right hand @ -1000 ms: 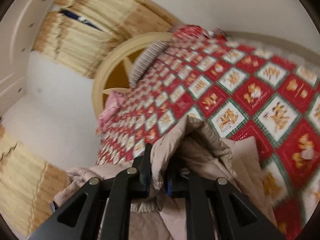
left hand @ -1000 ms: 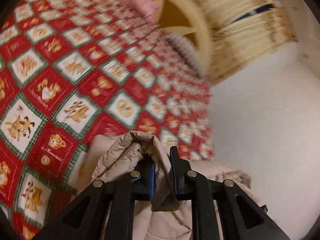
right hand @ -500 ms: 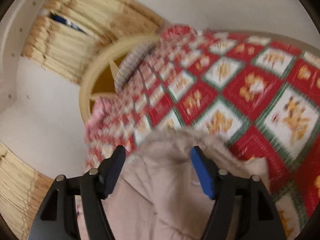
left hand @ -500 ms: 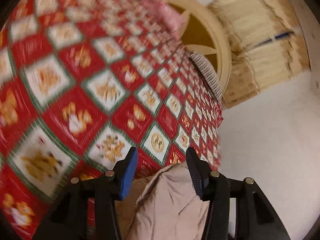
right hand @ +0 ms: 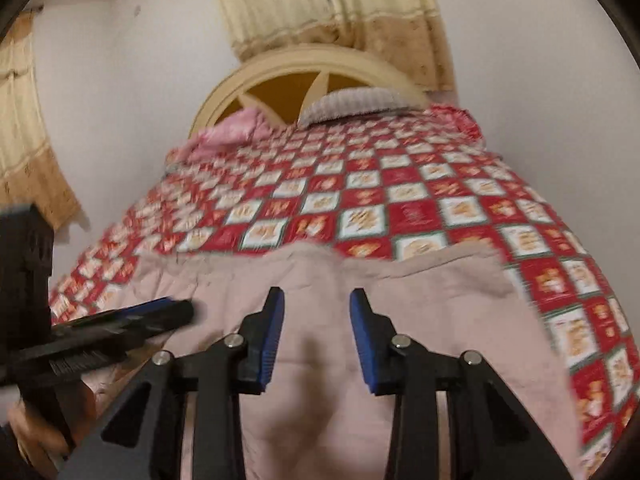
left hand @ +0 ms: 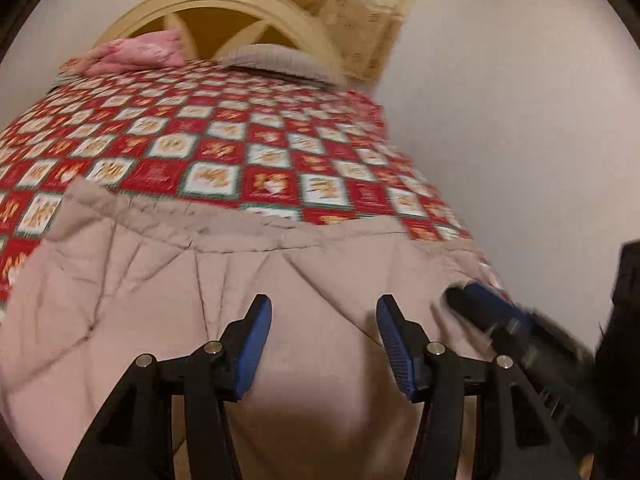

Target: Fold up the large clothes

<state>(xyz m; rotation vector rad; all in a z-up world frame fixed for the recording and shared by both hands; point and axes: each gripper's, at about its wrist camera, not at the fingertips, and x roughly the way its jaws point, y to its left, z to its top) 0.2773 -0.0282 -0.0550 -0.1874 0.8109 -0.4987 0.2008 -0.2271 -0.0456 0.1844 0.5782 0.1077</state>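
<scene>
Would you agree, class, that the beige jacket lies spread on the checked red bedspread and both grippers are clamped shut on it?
Not quite. The jacket does lie spread on the bedspread, but the left gripper and the right gripper are open, holding nothing; each wrist view shows its own.

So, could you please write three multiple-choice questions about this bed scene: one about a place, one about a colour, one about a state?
1. Where does the beige padded garment lie?
A. on the near end of the checked bedspread
B. on the floor
C. over the headboard

2. What colour is the pillow on the left by the headboard?
A. blue
B. pink
C. black

3. How do the left gripper and right gripper stand?
A. both shut on cloth
B. one shut
C. both open

Answers: 1 A, the garment is spread on the bedspread's near part; 2 B, it is plainly pink; 3 C, a gap shows between each pair of blue pads.
</scene>
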